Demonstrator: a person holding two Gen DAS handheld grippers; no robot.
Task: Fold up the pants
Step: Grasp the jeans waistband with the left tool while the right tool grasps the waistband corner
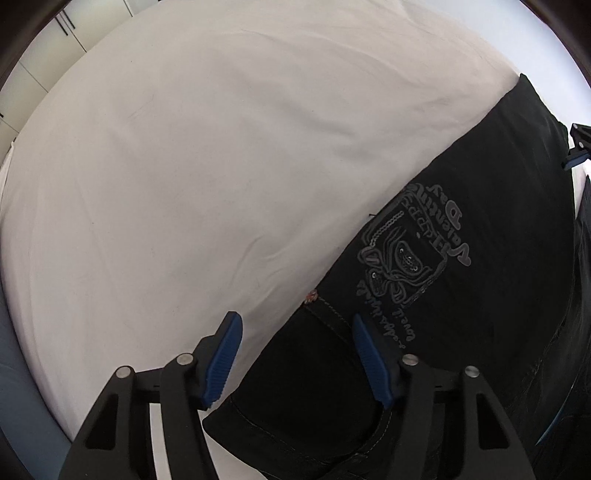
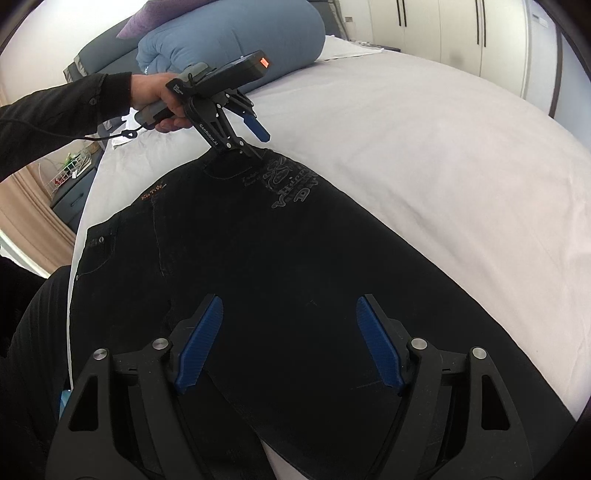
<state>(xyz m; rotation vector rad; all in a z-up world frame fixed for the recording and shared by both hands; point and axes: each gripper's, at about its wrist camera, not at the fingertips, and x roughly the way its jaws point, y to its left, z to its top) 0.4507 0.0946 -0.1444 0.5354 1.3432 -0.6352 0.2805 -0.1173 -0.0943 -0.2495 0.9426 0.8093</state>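
Note:
Black pants (image 1: pixel 461 221) with a grey printed emblem lie flat on the white bed sheet (image 1: pixel 184 166). My left gripper (image 1: pixel 297 354) points down over one corner of the pants, with the fabric's edge running between its blue pads, and it is open. In the right wrist view the same left gripper (image 2: pixel 260 144) stands at the far end of the pants (image 2: pixel 277 258), held by a hand in a black sleeve (image 2: pixel 159 96). My right gripper (image 2: pixel 290 339) hovers open over the near end of the pants with nothing pinched. A bit of it shows at the picture's edge (image 1: pixel 576 147).
A rolled blue duvet (image 2: pixel 229 37) and a purple pillow (image 2: pixel 147 18) lie at the head of the bed. White wardrobes (image 2: pixel 443 29) stand behind. A dark bedside stand (image 2: pixel 70 199) is at the left. Bare sheet (image 2: pixel 443 166) spreads to the right of the pants.

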